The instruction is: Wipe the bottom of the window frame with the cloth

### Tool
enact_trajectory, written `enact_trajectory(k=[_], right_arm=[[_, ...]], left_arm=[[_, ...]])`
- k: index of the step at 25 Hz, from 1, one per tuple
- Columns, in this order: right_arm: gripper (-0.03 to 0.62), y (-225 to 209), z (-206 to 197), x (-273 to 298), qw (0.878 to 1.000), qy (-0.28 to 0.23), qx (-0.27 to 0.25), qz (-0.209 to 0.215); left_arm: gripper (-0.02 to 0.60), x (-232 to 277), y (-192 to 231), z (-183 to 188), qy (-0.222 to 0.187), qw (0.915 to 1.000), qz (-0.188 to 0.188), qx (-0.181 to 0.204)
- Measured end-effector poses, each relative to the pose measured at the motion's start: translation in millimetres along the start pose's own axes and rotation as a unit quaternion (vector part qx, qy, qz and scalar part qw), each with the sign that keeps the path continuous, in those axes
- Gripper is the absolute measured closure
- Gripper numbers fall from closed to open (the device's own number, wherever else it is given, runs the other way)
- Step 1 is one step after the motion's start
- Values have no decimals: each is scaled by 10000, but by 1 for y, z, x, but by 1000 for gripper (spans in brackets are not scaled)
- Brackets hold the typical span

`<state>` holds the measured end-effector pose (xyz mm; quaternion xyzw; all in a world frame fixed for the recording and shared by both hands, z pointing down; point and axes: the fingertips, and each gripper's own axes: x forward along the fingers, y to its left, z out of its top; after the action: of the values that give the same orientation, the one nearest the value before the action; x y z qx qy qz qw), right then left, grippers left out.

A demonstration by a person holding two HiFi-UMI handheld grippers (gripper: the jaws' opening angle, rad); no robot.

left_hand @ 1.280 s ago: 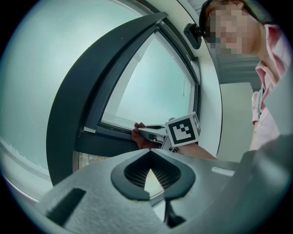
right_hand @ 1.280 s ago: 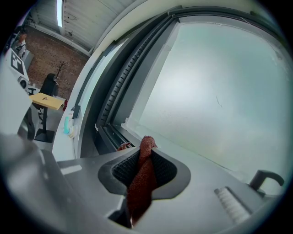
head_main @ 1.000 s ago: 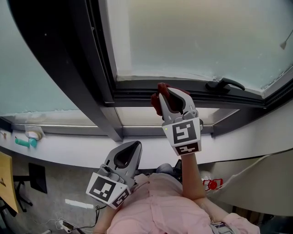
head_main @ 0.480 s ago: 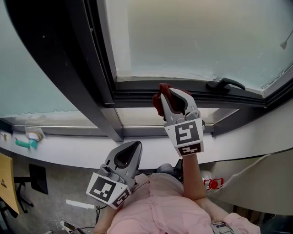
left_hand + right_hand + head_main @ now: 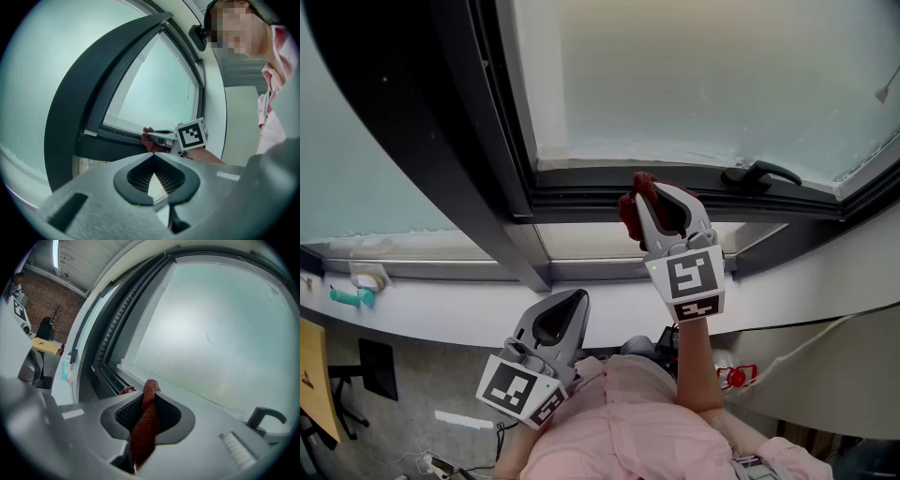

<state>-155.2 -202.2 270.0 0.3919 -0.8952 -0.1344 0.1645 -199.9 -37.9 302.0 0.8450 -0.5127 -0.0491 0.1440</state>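
Frosted glass fills the upper picture. Your right gripper clamps the red cloth at centre, on the window frame bottom rail. Your left gripper, lower left, is closed and empty.

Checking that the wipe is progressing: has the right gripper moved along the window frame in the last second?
Yes. In the head view the right gripper, shut on the red cloth, has slid slightly right, toward the window handle.
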Motion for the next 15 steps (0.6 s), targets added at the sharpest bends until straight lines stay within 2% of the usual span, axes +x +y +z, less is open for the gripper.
enact_trajectory(k=[15], right_arm=[[523,-18,-9,-8,9996,65,156,-224]], left_arm=[[584,0,3,0,0,10000,-50,-36]])
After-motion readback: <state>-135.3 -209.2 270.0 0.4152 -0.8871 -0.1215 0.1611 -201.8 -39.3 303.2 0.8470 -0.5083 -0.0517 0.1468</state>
